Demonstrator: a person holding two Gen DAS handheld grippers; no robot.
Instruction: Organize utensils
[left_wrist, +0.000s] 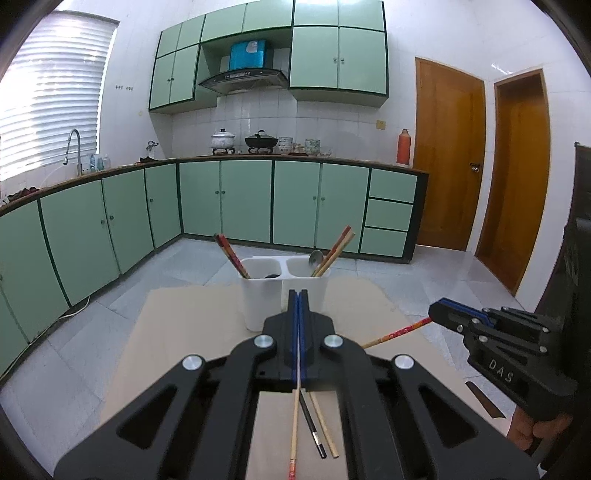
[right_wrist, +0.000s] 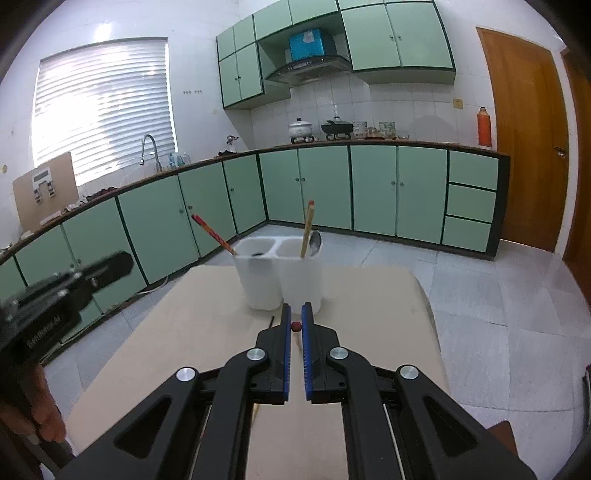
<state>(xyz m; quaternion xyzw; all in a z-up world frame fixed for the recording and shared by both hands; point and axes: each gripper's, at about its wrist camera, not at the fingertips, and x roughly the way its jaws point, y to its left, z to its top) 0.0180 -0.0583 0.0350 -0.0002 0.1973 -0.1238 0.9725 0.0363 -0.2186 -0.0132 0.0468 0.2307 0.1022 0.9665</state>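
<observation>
A white two-compartment utensil holder (left_wrist: 266, 295) (right_wrist: 280, 284) stands at the far end of a beige table. It holds red and wooden chopsticks and a metal spoon (left_wrist: 316, 257) (right_wrist: 316, 242). My left gripper (left_wrist: 298, 295) is shut on a thin light chopstick (left_wrist: 294, 417) that hangs down from it. A black chopstick (left_wrist: 312, 424) and a wooden one (left_wrist: 325, 424) lie on the table under it. My right gripper (right_wrist: 295, 310) (left_wrist: 443, 312) is shut on a red-tipped chopstick (left_wrist: 395, 334) (right_wrist: 295, 326), to the right of the holder.
The beige table (left_wrist: 184, 332) (right_wrist: 184, 332) has open floor beyond its edges. Green kitchen cabinets (left_wrist: 221, 203), a sink and stove pots line the far walls. A dark-handled item (left_wrist: 484, 400) lies at the table's right edge. Wooden doors (left_wrist: 447, 155) stand at the right.
</observation>
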